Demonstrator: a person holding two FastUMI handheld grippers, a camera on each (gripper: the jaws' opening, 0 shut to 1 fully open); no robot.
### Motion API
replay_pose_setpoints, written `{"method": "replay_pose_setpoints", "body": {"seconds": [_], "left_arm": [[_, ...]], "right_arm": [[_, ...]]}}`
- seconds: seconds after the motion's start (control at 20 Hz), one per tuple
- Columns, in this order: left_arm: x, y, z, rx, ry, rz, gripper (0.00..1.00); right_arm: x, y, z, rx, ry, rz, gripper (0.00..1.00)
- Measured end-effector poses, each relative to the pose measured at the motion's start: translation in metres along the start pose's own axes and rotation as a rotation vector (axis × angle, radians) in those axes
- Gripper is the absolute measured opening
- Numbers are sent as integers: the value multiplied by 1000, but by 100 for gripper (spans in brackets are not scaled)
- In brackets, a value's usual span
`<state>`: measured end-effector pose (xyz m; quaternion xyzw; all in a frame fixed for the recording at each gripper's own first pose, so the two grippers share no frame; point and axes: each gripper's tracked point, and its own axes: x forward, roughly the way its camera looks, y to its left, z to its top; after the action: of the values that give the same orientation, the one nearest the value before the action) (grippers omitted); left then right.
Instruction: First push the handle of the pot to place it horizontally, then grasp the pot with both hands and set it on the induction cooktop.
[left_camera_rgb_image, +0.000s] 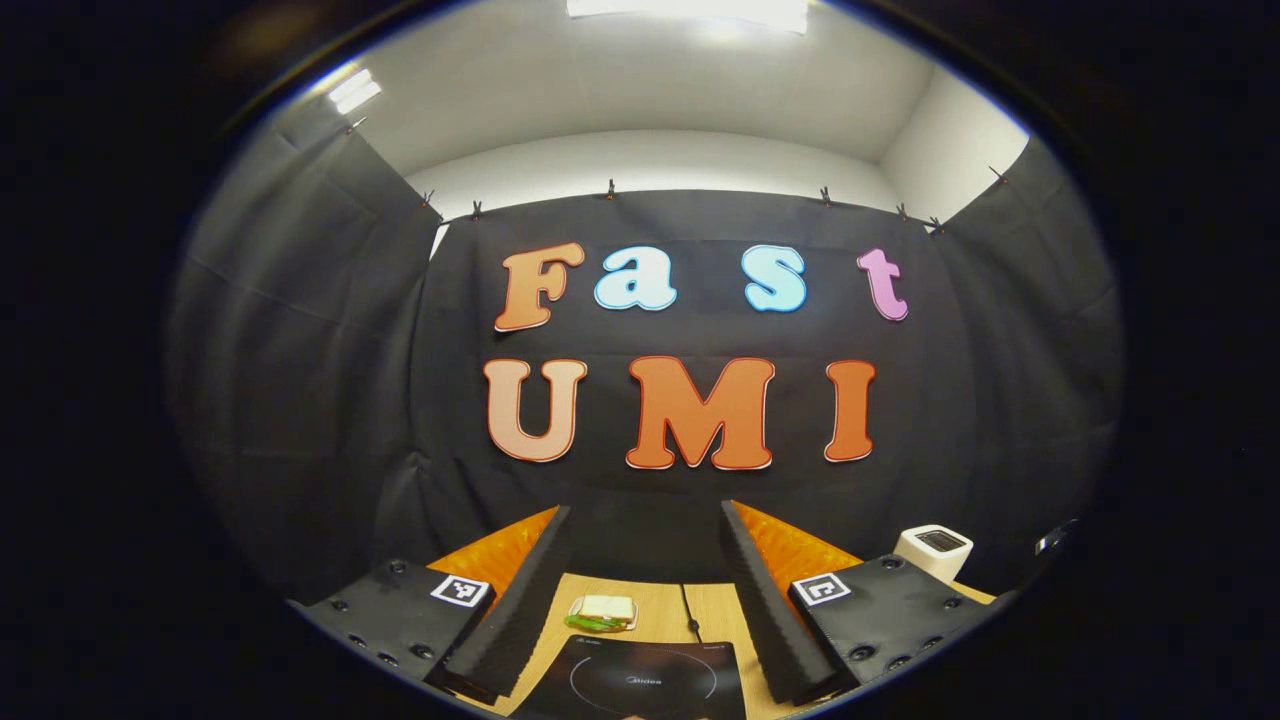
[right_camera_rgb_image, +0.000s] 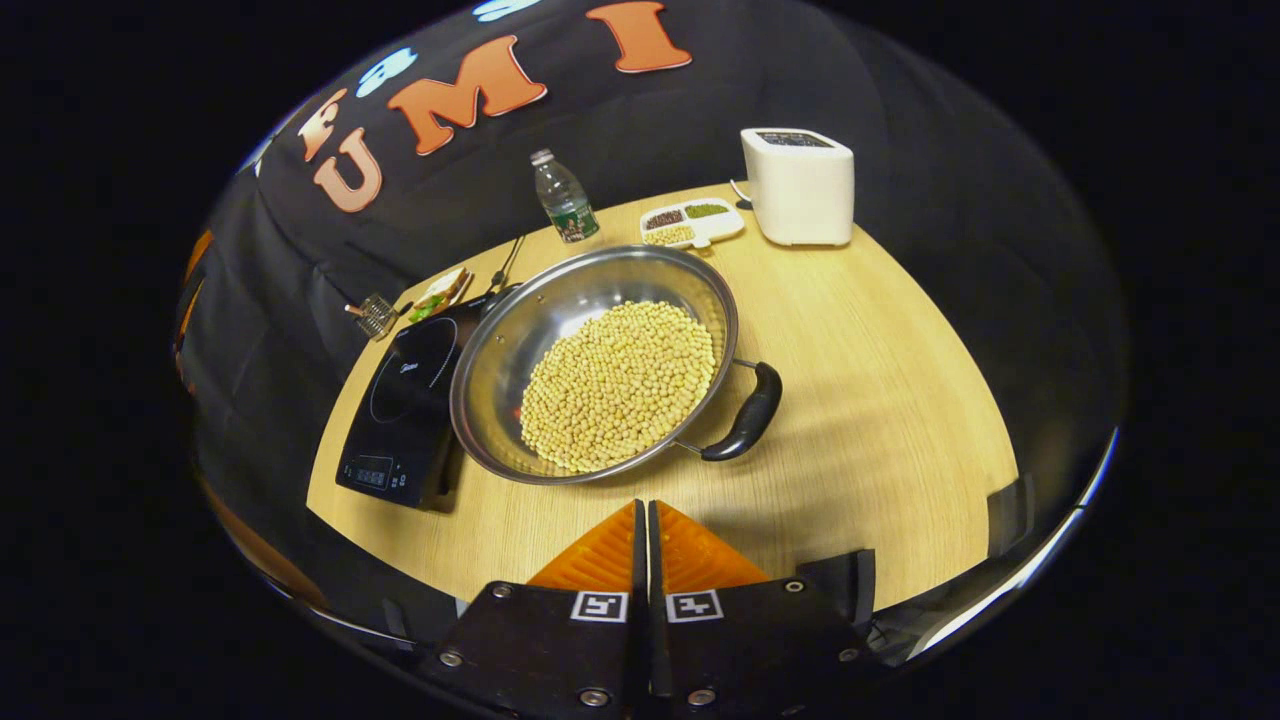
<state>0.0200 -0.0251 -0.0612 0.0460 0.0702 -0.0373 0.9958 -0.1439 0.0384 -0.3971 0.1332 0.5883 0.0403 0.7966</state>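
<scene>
Nothing done yet: pot off the cooktop, handle untouched.

My right tongs (right_camera_rgb_image: 647, 515) hang above the near table (right_camera_rgb_image: 880, 400) edge with the fingers pressed together, holding nothing, just short of the pot (right_camera_rgb_image: 500, 350). The pot sits on the table, full of beans (right_camera_rgb_image: 620, 385), its far rim beside or slightly over the cooktop (right_camera_rgb_image: 405, 400); I can't tell which. Its handle (right_camera_rgb_image: 745, 412) points off to the right, well clear of my fingers. My left tongs (left_camera_rgb_image: 645, 545) stand wide apart and empty, aimed at the booth wall with the cooktop (left_camera_rgb_image: 640, 680) low in front. As I judge it, everything is left: the push on the handle, the two-handed grasp, and the lift onto the cooktop.
</scene>
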Motion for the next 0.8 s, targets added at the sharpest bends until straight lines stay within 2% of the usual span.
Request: {"method": "replay_pose_setpoints", "body": {"seconds": [0.35,0.8], "left_arm": [[11,-7,-17,11,49,3,95],[24,-15,-50,77,144,0,95]], "right_arm": [[31,-12,-3,98,91,-11,0],[56,-32,18,149,111,-66,0]]}}
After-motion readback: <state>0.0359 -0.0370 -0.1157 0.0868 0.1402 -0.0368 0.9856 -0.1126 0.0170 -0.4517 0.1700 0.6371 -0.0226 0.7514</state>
